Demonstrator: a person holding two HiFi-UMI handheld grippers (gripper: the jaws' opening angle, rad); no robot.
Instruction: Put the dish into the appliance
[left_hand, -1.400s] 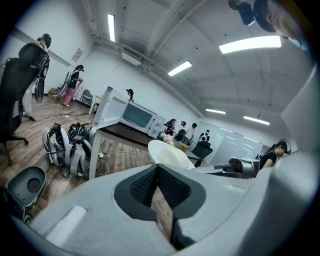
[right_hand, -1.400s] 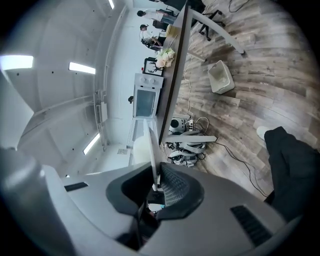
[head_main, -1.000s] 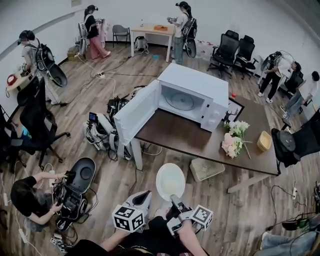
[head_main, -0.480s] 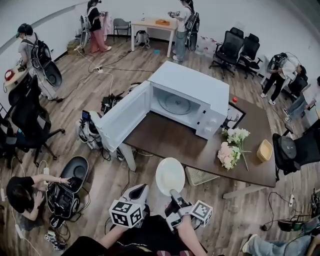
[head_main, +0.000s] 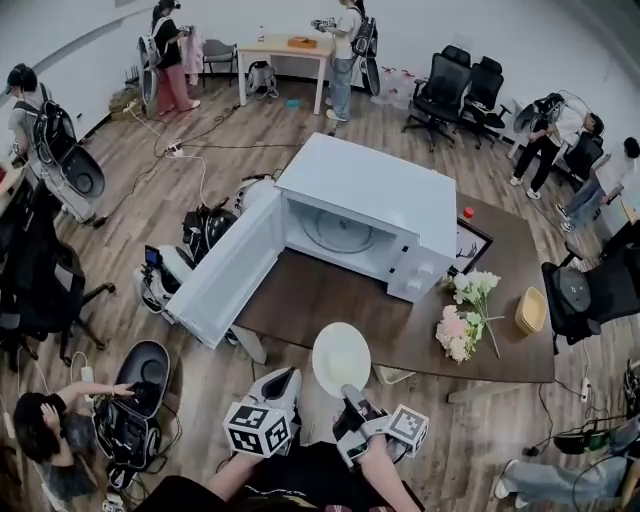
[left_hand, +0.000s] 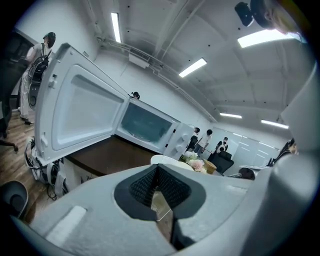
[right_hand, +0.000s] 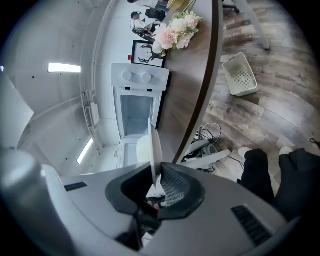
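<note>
I'm pinching the dish (head_main: 341, 358) by its rim in my right gripper (head_main: 350, 396), facing the open microwave (head_main: 372, 188) on the counter (head_main: 330, 300), while keeping my left gripper (head_main: 287, 378) closed and empty.

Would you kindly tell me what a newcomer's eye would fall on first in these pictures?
The white microwave stands out first, on the brown table with its door swung wide open. Next comes the white dish, gripped by its rim in the right tongs at the table's near edge. Pink and white flowers sit on the table, right of the microwave.
</note>
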